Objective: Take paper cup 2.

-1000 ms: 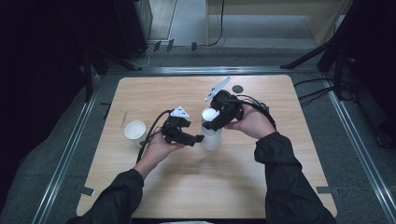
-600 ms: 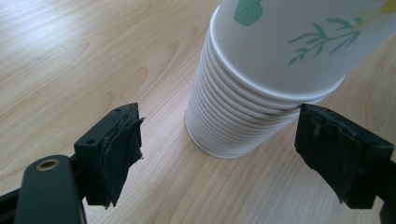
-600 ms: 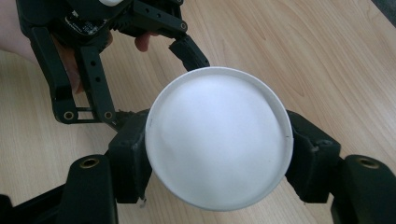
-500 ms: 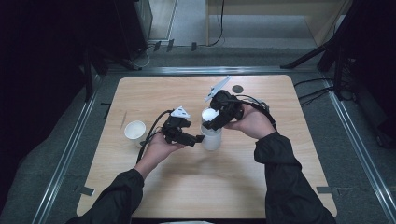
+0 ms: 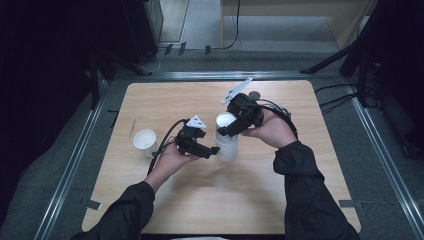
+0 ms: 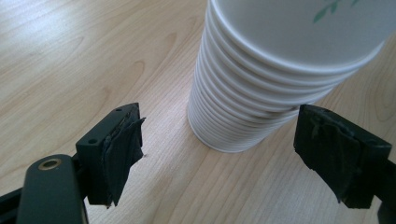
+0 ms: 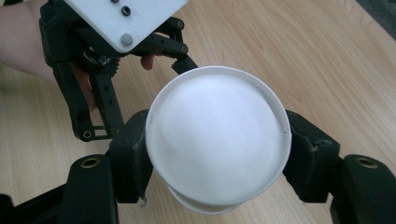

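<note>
A stack of white paper cups (image 5: 228, 148) (image 6: 233, 107) stands upside down on the wooden table (image 5: 150, 100). My right gripper (image 5: 225, 131) (image 7: 217, 158) comes in from the right and grips the top cup (image 5: 226, 120) (image 7: 217, 140), a pad pressed on each side. Its jaws have just been closing with that cup between them. My left gripper (image 5: 216, 152) (image 6: 224, 156) is held low at the left of the stack. It is open, its pads (image 6: 122, 149) standing on either side of the stack's base and apart from it.
A single white cup (image 5: 145, 140) stands upright on the left part of the table, with a thin pale stick (image 5: 132, 128) lying beyond it. A small dark round object (image 5: 254, 94) lies near the far edge. Metal rails run along the table's sides.
</note>
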`<control>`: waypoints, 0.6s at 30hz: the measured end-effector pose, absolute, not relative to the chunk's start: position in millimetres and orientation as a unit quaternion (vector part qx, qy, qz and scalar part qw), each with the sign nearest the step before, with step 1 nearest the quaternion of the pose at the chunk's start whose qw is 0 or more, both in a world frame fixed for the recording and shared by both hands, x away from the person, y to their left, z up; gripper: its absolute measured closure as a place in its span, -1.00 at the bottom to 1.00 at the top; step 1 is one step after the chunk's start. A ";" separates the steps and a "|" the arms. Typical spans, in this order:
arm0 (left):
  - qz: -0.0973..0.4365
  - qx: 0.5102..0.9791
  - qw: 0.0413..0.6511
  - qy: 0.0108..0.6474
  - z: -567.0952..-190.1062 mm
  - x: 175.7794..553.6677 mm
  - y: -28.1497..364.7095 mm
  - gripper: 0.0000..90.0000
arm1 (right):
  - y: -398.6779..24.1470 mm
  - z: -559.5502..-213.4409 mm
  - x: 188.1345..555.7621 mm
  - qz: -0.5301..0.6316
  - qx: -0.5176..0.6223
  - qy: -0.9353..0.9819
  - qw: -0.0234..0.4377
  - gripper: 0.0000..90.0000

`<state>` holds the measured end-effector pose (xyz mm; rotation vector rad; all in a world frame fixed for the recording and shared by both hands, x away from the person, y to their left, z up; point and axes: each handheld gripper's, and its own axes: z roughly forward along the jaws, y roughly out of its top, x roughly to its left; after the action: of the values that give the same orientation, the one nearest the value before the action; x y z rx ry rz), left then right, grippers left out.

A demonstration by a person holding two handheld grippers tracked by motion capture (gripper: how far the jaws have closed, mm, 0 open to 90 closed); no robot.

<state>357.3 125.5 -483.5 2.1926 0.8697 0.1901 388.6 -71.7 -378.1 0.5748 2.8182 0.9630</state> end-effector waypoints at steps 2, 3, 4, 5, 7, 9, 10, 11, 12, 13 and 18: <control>0.072 0.855 0.384 0.342 -481.5 357.0 128.7 -0.66 | -73.0 -376.2 388.9 0.324 0.195 0.924 0.051 -0.25; 0.070 0.851 0.391 0.344 -480.2 357.2 130.8 -0.66 | -73.4 -376.4 389.3 0.323 0.192 0.925 0.050 -0.25; 0.066 0.846 0.399 0.347 -478.7 357.3 132.8 -0.66 | -73.4 -376.9 389.0 0.321 0.193 0.926 0.049 -0.25; 0.062 0.841 0.410 0.348 -477.2 357.2 134.3 -0.66 | -73.2 -377.8 389.2 0.318 0.192 0.927 0.050 -0.25; 0.063 0.835 0.422 0.347 -474.4 356.2 135.4 -0.65 | -72.8 -379.3 389.8 0.317 0.193 0.927 0.049 -0.25; 0.068 0.836 0.422 0.346 -473.0 355.8 134.2 -0.65 | -72.2 -379.8 389.9 0.315 0.196 0.927 0.048 -0.25; 0.067 0.836 0.421 0.345 -473.2 355.9 133.5 -0.65 | -71.9 -379.9 389.8 0.315 0.195 0.928 0.050 -0.25; 0.068 0.837 0.418 0.346 -473.9 356.3 132.6 -0.65 | -71.7 -380.0 389.8 0.314 0.194 0.928 0.050 -0.25; 0.068 0.839 0.414 0.346 -474.9 356.8 131.8 -0.65 | -71.7 -380.0 389.8 0.314 0.195 0.928 0.050 -0.25; 0.066 0.838 0.414 0.349 -475.7 357.1 131.0 -0.65 | -71.6 -379.9 389.7 0.314 0.195 0.928 0.049 -0.25; 0.072 0.840 0.411 0.346 -476.0 357.1 130.4 -0.65 | -70.5 -380.3 389.3 0.309 0.193 0.930 0.053 -0.25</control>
<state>357.1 130.4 -476.0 2.1140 0.8718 0.1803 389.3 -70.5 -380.3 0.5860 2.8252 0.9405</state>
